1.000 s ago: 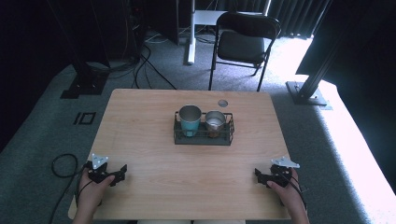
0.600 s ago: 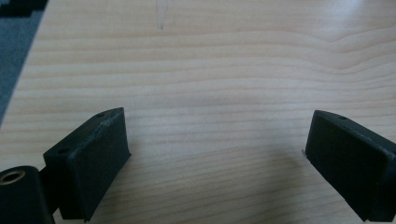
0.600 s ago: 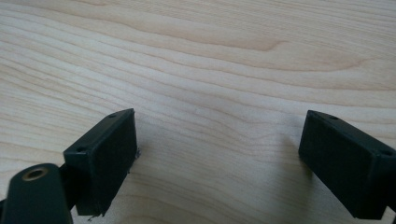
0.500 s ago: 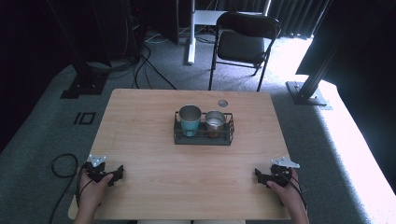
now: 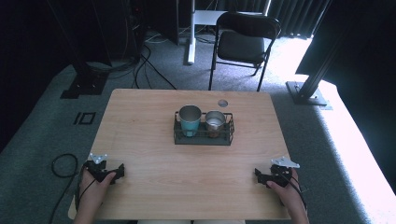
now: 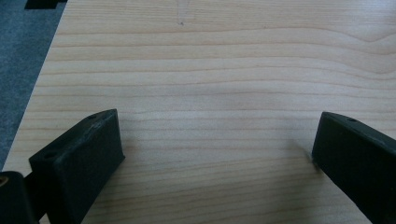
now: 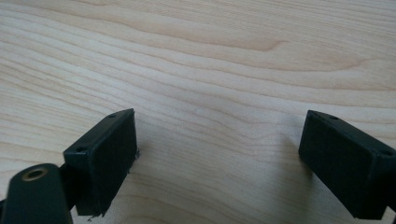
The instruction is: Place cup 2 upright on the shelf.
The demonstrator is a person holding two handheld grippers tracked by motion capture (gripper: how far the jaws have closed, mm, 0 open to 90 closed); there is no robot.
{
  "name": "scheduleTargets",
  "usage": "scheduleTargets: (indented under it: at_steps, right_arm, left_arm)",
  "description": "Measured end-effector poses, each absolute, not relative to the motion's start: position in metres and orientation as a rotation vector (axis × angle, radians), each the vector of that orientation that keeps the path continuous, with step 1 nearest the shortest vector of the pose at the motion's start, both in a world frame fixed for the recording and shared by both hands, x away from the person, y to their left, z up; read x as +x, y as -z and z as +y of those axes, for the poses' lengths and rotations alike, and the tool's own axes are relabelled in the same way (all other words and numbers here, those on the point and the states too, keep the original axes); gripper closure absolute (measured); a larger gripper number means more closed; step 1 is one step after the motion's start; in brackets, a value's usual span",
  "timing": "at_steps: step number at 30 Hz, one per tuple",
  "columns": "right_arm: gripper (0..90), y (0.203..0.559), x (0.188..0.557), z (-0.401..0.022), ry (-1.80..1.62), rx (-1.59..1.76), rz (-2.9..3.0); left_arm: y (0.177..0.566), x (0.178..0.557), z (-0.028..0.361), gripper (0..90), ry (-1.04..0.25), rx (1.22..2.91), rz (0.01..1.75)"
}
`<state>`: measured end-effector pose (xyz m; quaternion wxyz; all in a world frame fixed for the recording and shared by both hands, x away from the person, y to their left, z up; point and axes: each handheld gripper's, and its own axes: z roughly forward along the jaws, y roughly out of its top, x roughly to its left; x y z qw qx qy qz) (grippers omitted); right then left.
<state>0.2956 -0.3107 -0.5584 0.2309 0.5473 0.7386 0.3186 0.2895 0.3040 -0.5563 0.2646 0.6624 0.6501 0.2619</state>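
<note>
Your left claw [image 5: 116, 173] and right claw [image 5: 259, 176] both rest wide open and empty on the pale wooden worktop [image 5: 187, 158], well apart from the black wire basket [image 5: 203, 137].

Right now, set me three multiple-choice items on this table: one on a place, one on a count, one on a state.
1. Where does the wire basket stand?
A. at the middle of the table
B. at the near left corner
C. on the chair

2. How many cups stand in the basket?
A. one
B. two
C. four

3. How do the jaws of the left tool stand?
A. shut on a cup
B. shut on nothing
C. wide apart over bare wood

Key: 1 A, since the high view shows the basket mid-table, far from both hands. 2 B, since a teal cup and a smaller metal cup stand side by side in it. 3 C, since the left gripper view shows wood grain between the two black jaws; the right tool stands the same way.
</note>
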Motion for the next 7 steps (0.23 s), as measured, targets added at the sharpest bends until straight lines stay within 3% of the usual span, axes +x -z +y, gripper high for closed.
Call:
scheduleTargets:
  at_steps: [7]
  right_arm:
    - [10.8, 0.5584, 0.2956, -0.3107, -0.876, 1.505, 2.031]
  left_arm:
    - [0.5563, 0.2908, 0.3016, 2.0, -0.717, 1.769, 1.783]
